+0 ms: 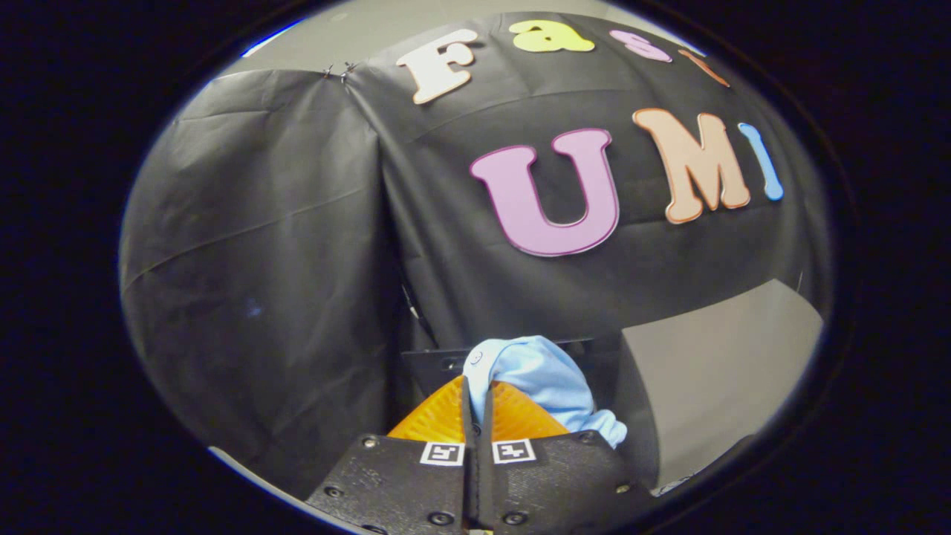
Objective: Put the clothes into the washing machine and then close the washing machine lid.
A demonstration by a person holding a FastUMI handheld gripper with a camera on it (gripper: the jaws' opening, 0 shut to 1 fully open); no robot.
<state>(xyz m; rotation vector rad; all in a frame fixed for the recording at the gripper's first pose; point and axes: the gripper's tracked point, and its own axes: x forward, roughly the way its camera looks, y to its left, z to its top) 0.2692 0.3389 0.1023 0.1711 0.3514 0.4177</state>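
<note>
My gripper [478, 386] is shut on a light blue piece of clothing [546, 379]. The cloth is pinched between the two fingers, bunches up over their tips and hangs down the right side of the right finger. The gripper is held up in the air, facing the booth's black cloth wall. A dark flat edge [435, 364] shows just behind the fingers, and I cannot tell what it belongs to.
The black cloth wall [282, 245] hangs close ahead and to the left. A grey surface [728, 364] lies to the right of the fingers, below the wall's hem.
</note>
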